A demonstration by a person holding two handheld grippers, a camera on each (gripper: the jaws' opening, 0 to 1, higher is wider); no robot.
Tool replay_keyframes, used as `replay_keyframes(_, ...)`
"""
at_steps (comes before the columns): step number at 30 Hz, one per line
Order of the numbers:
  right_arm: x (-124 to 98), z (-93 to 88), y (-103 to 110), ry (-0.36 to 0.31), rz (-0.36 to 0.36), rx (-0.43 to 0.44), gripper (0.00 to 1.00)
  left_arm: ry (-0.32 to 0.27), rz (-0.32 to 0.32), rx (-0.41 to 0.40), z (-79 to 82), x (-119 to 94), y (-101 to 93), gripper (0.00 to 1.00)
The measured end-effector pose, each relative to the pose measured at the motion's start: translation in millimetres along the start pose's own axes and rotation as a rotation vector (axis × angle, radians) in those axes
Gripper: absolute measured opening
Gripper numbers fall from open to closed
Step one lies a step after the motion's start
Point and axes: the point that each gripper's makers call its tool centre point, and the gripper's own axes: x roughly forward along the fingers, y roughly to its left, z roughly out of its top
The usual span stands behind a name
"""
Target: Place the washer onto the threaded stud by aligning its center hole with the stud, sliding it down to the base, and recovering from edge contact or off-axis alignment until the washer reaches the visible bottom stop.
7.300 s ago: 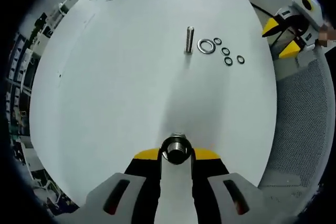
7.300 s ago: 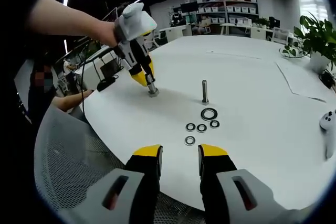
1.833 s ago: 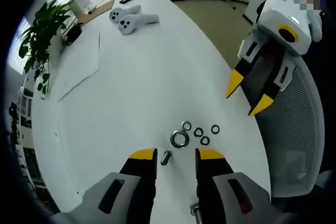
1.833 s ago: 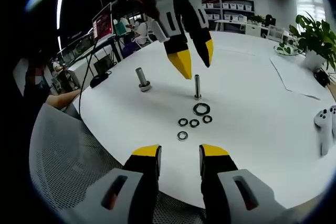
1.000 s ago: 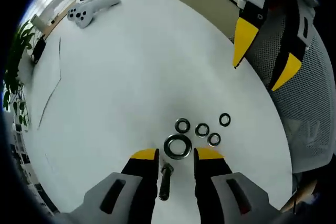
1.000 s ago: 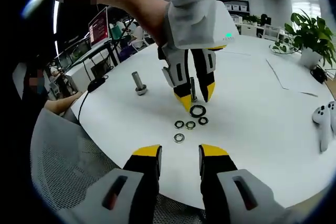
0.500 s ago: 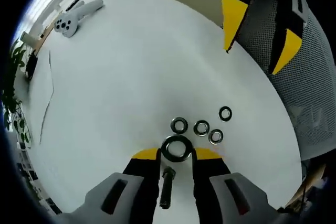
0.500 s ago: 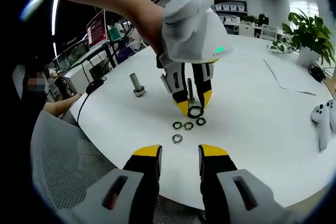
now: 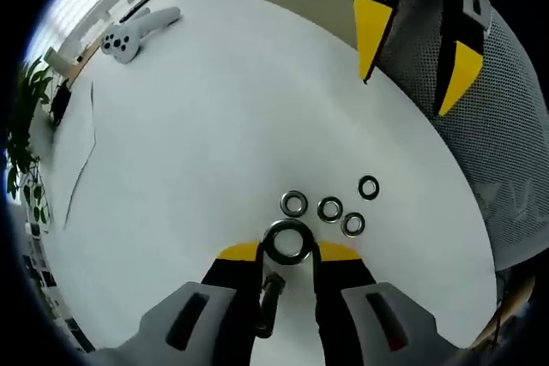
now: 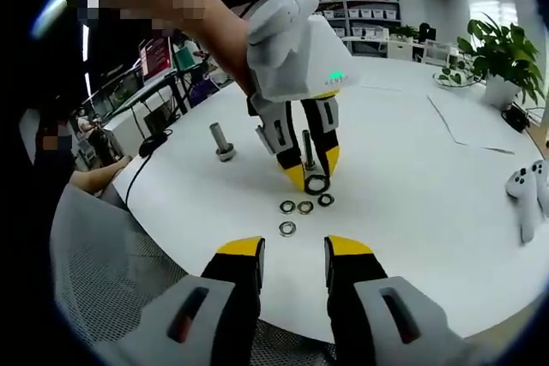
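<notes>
The large steel washer lies on the white table, right between the yellow fingertips of my left gripper, which is open and straddles it. The upright threaded stud stands just behind the washer, between the same jaws. In the right gripper view, the left gripper points down over the stud and the washer. My right gripper is open and holds nothing, hovering off the table's near edge.
Several small washers lie in a cluster just beyond the large one. A second, shorter bolt stands to the left. White controllers and a sheet of paper lie far off; a mesh chair is beside the table.
The left gripper came down over the stud and closed in on the large washer, which now sits between its tips. The right gripper has stayed put.
</notes>
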Motion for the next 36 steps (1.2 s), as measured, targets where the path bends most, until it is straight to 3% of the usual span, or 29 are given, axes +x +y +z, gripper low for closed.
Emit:
replay_keyframes(16,0.8,0.6,0.5,-0.001,0.006,0.001,0.3,0.007,-0.011,0.048,3.2,1.5,-0.7,0.24)
replay_keyframes(29,1.2,-0.5,-0.7,0.001,0.001,0.007,0.3,-0.004,-0.005,0.012,4.3,1.4,-1.1,0.2)
replay_keyframes(36,1.0,-0.6,-1.0,0.004,-0.001,0.005,0.3,0.027,-0.006,-0.02,4.7,1.9,-0.7,0.19)
